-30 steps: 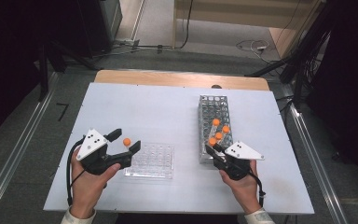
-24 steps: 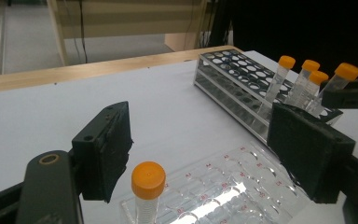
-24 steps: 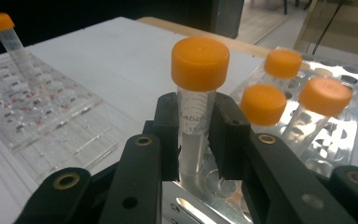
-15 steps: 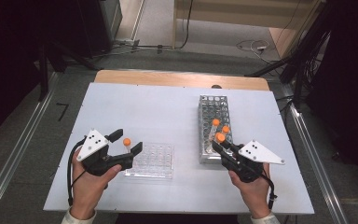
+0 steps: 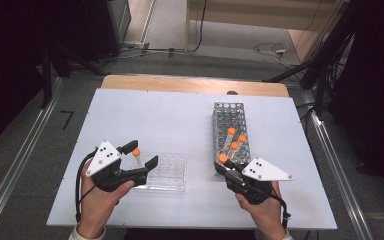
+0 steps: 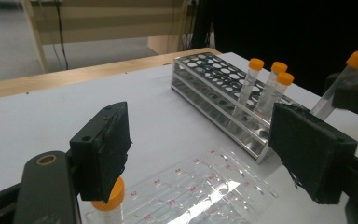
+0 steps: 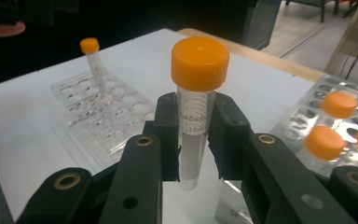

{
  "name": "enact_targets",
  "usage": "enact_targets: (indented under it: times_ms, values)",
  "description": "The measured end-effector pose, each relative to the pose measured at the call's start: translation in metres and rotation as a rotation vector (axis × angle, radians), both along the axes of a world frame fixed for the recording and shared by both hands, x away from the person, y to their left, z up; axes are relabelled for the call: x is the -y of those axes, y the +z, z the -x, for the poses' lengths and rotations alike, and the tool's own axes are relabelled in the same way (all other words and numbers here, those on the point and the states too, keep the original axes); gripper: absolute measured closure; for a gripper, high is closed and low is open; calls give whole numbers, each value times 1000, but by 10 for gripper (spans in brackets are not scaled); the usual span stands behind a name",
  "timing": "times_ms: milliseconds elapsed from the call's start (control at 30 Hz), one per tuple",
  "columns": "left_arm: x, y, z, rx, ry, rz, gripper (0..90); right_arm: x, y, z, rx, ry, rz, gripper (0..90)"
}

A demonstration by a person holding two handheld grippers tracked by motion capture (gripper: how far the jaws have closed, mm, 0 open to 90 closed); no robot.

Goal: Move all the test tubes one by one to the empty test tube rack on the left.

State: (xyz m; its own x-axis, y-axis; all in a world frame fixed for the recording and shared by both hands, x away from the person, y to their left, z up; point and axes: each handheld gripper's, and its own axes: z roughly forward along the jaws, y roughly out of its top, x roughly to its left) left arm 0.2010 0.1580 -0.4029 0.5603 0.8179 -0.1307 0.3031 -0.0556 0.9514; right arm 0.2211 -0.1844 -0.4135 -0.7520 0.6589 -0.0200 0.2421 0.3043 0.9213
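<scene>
Right tongs (image 7: 193,140): clamped on a clear tube with an orange cap (image 7: 199,63), gripping its upper body just under the cap; the tube stands upright between the pads.
Held tube, place: in the high view it (image 5: 223,159) sits at the near end of the metal rack (image 5: 228,114), lifted clear of the holes.
Left tongs (image 5: 139,154): jaws wide apart, gripping nothing; a second capped tube (image 5: 137,158) stands between them, untouched.
Second tube, place: upright in the clear well plate (image 5: 172,173) on the white surface (image 5: 155,115).
Rack: three more orange-capped tubes (image 6: 266,86) lean in its holes.
Hands: each one holds its tongs from the near edge.
</scene>
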Motion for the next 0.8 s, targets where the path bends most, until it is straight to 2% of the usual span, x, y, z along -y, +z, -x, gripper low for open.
enact_targets:
  times_ms: [67,267,433,700,800]
  values:
    - [3,0,1,0,-13,-6,218,-8,-8,1,-20,19,23,718]
    - [15,-3,3,-1,-50,-11,235,-17,-19,2,-39,43,50,718]
    - [30,-9,4,-24,-111,-8,246,-26,-30,4,-61,66,74,718]
    - [57,-18,9,-5,-212,-7,276,-35,-35,8,-65,94,88,718]
    - [67,-20,10,-7,-241,-19,292,-38,-36,9,-67,104,94,718]
